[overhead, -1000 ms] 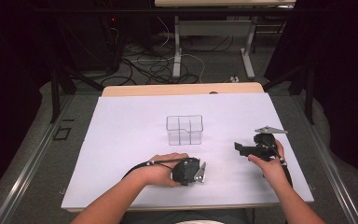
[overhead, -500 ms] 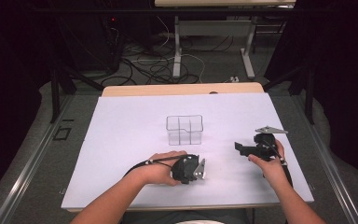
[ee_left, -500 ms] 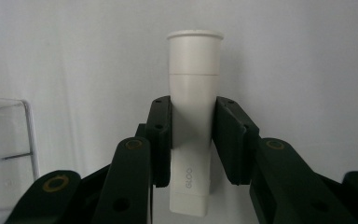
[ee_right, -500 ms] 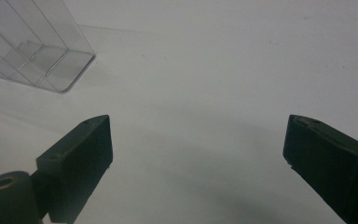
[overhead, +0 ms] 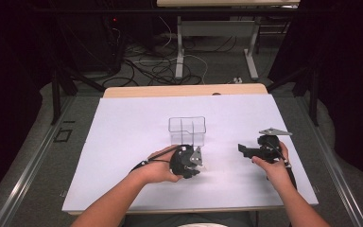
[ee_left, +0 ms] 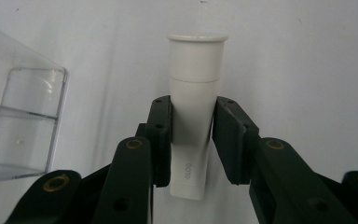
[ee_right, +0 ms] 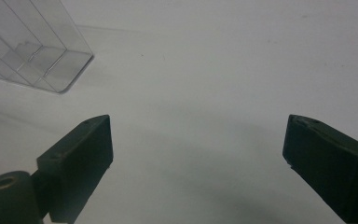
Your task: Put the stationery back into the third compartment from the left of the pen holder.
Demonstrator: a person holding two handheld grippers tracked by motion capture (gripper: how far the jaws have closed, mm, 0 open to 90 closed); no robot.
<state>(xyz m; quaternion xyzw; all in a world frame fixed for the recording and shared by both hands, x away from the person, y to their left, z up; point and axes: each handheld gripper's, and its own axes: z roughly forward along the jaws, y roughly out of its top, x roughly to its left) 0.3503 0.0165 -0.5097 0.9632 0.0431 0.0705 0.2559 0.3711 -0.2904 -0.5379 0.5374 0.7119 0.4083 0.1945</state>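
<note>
Gripper work at this moment sits over the big white-covered counter point(overhead: 123, 142), with both tools near its front edge. Behind them, about midway between the side edges, stands the clear plastic organiser box with inner dividers point(overhead: 186, 130), apparently empty, upright and open at the top.

On the person's left, the left gripper point(ee_left: 192, 135) is closed on a small white plastic squeeze tube with a wide flat cap point(ee_left: 194, 102), its jaws pinching the tube's body below the cap while the crimped tail points back toward the camera. In the high view that left gripper point(overhead: 187, 161) lies just in front of the box, low over the counter. Toward the right edge, the right gripper point(overhead: 255, 150) hangs with its jaws spread wide and nothing between them.

My guess is that the tube is meant for one of the box's compartments. The risk lies in the grip: a soft, tapering tube may squirm or pivot between the jaws, and its cap could catch a divider or nudge the light box across the counter.
</note>
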